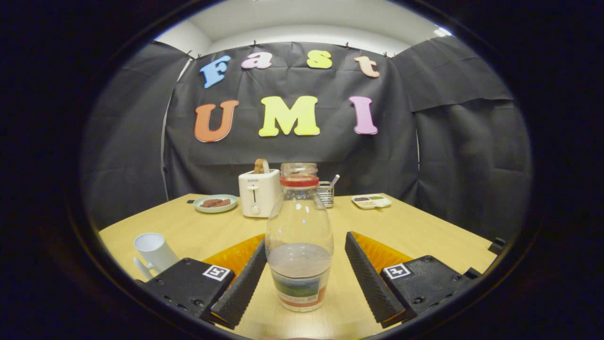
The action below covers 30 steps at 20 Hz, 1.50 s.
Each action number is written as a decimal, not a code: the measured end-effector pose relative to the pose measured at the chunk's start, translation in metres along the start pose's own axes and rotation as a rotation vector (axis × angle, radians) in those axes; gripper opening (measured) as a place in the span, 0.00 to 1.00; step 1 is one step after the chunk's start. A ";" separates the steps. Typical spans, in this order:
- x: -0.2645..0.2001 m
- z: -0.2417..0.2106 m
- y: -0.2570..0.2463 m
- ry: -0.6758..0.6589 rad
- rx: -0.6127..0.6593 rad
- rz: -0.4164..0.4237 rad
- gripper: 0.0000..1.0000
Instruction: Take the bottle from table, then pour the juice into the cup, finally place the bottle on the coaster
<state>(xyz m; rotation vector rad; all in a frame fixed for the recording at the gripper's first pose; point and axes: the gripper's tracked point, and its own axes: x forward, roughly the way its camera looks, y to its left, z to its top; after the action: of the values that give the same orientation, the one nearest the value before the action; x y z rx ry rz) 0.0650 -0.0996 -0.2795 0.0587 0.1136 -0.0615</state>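
Two fingers of the gripper [302, 271] stand spread apart around the bottle [299, 245], left one seemingly touching, right one clear. It stands upright on the surface [424, 231], hiding part of the toaster [258, 192] and rack [325, 193] behind. The cup [155, 250], near left, is partly covered by the gripper body. Far plates [216, 203] hold food I can't identify.

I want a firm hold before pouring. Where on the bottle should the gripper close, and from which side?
Grip the bottle low on its straight body at the label band, from the near side as the gripper is now: it stands upright between the open fingers, and the shoulder above tapers.
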 end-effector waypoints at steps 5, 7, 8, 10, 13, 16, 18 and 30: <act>0.003 -0.002 0.002 -0.054 -0.076 -0.005 1.00; 0.006 -0.006 0.001 -0.060 -0.089 -0.013 1.00; 0.010 -0.008 0.001 -0.057 -0.087 -0.015 1.00; 0.015 -0.014 0.001 -0.033 -0.075 -0.015 1.00; 0.021 -0.014 0.003 -0.022 -0.060 -0.007 0.94; 0.023 -0.011 0.006 -0.032 -0.090 0.004 0.83; 0.021 -0.009 0.007 -0.035 -0.125 0.012 0.81; -0.007 0.061 -0.009 -0.106 -0.254 -0.104 0.81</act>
<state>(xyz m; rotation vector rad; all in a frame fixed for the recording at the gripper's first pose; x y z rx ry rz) 0.0645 -0.1117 -0.2191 -0.2040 0.0179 -0.1537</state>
